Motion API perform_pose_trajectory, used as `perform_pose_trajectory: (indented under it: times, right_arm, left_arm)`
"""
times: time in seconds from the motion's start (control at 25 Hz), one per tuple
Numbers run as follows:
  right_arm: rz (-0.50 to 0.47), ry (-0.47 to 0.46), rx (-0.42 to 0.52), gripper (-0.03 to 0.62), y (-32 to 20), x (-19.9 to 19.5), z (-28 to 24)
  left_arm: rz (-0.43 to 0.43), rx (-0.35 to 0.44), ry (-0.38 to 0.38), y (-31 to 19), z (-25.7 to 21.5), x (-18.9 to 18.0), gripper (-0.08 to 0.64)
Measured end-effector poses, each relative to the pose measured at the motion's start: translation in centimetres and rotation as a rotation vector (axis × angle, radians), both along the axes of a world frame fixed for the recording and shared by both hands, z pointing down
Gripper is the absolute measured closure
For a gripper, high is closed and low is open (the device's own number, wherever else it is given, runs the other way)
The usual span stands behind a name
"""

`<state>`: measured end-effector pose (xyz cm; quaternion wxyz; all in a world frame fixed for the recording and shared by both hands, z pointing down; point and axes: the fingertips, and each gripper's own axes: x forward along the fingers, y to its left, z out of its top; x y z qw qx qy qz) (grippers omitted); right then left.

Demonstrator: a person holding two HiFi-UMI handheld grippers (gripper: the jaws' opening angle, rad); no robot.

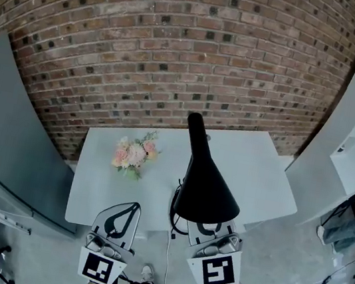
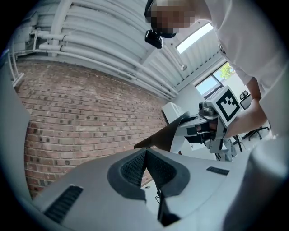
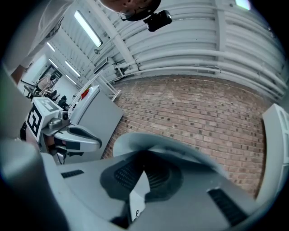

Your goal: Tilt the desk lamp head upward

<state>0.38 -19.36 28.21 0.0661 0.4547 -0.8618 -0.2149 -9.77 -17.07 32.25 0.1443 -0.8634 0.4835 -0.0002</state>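
1. The step in hand looks like the grip before the lift. The right gripper is clamped on the near rim of the lamp head. In the right gripper view a pale sliver of the shade's wall sits between the pads, and the shade's light inside curves over the jaws.
2. The left gripper is closed on nothing, its pads meeting at the tip. It hangs just off the table's near edge, left of the lamp, and plays no part for now.
3. The lamp stands at the middle of the table's near edge. Its black cone head slopes down and overhangs that edge, with the stem rising behind it toward the table's far side. A bunch of flowers lies on the table's left part, well apart from the lamp.
4. The next move probably calls for raising the held rim in an arc about the joint where head meets stem, so that the shade's mouth swings up and away from the table's near edge.
5. The grip on a thin rim is likely slight, so a slow lift suits. If the base lifts off the table, the free left gripper could steady it.
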Motion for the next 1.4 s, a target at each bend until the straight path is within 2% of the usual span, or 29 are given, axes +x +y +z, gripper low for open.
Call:
perform_pose_trajectory:
  times: [0.4,0.64,1.08,1.4]
  right_arm:
    - [0.018,0.003,0.001,0.575,0.1,0.3,-0.4]
    - [0.028,-0.035,-0.018,0.575,0.1,0.5,-0.5]
    - [0.014,-0.001,-0.006,0.575,0.6,0.6,-0.2]
    - [0.019,-0.051,-0.018,0.574,0.5,0.8,0.1]
  left_arm:
    - [0.036,0.015,0.024,-0.1,-0.5,0.7,0.552]
    - [0.040,0.005,0.037,-0.1,-0.3,0.9,0.552]
    - [0.049,-0.003,0.049,0.4,-0.4,1.7,0.552]
    - [0.050,-0.011,0.055,0.6,-0.3,1.6,0.552]
